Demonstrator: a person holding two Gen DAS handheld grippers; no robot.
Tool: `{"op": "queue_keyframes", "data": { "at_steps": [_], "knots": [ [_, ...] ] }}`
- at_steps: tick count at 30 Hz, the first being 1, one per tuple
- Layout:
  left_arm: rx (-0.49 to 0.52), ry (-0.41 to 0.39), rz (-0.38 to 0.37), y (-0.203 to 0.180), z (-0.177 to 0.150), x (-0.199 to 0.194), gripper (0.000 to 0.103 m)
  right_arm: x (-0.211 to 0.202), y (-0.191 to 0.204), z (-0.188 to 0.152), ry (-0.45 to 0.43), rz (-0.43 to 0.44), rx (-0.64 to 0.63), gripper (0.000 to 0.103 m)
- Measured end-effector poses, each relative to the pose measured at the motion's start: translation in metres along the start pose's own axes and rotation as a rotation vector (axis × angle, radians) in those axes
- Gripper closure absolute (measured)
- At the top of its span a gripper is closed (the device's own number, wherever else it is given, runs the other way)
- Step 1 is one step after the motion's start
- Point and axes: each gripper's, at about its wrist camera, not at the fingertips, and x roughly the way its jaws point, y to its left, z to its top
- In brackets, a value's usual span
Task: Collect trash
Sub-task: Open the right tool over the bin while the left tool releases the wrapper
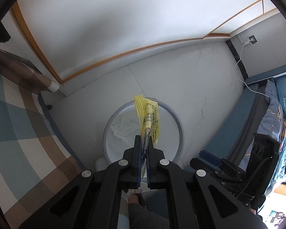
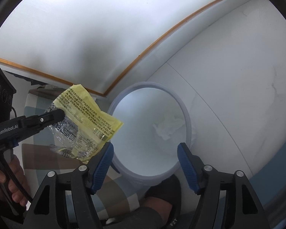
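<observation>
My left gripper point(image 1: 144, 140) is shut on a yellow and clear plastic wrapper point(image 1: 148, 117) and holds it in the air above a round white trash bin point(image 1: 178, 123) on the floor. Crumpled white tissue point(image 1: 124, 127) lies inside the bin. In the right wrist view the wrapper point(image 2: 83, 121) hangs from the left gripper point(image 2: 60, 114) at the left of the bin point(image 2: 186, 118), with the tissue point(image 2: 168, 126) at the bottom. My right gripper point(image 2: 145, 148) is open and empty, just above the bin's near rim.
A checked blue, brown and white cloth point(image 1: 19, 129) covers furniture at the left. A blue sofa with cushions point(image 1: 272, 110) stands at the right. A white wall with wooden trim point(image 1: 124, 55) is behind the bin. A white cable point(image 1: 238, 64) runs from a wall socket.
</observation>
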Motion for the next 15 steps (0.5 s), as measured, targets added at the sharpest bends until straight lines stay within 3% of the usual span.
{"op": "queue_keyframes", "data": {
  "at_steps": [7,9,12,14,15],
  "knots": [
    [0.003,0.076,0.006,-0.007,-0.001,0.015,0.102,-0.007,-0.007,-0.002,-0.037,-0.004,0.022,0.031],
    [0.004,0.095,0.005,-0.009,0.0,0.018,0.097,-0.012,-0.009,-0.001,-0.043,-0.004,0.03,0.031],
    [-0.01,0.095,0.009,-0.011,0.001,0.017,0.075,-0.015,-0.013,-0.002,-0.05,-0.006,0.032,0.031],
    [-0.01,0.068,0.005,-0.012,0.001,0.011,0.052,-0.02,-0.014,-0.004,-0.058,-0.01,0.031,0.03],
    [-0.003,0.053,0.006,-0.014,0.001,0.007,0.048,-0.022,-0.015,-0.003,-0.063,-0.009,0.031,0.03]
  ]
}}
